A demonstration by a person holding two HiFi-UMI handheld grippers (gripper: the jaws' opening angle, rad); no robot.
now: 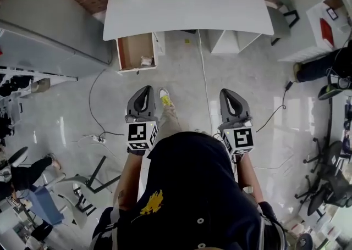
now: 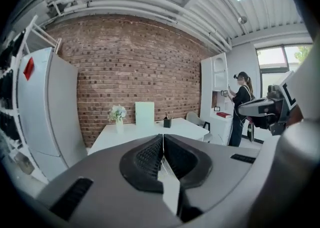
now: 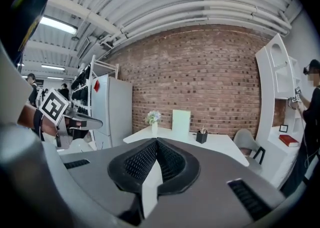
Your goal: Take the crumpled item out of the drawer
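Both tongs, the left gripper (image 1: pixel 144 89) and right gripper (image 1: pixel 228 93), are pressed together and empty. Well ahead of the left one, a small pale crumpled item (image 1: pixel 146 61) lies in the open drawer (image 1: pixel 129 48) under a white desk (image 1: pixel 187 10). A cable (image 1: pixel 203 78) crosses the floor between.

Bright, even light from the window (image 2: pixel 280 60) and ceiling light strips (image 3: pixel 55 23) casts soft shadows and pale glare on the glossy floor (image 1: pixel 63 128), while both gripper views bow and darken at their edges.
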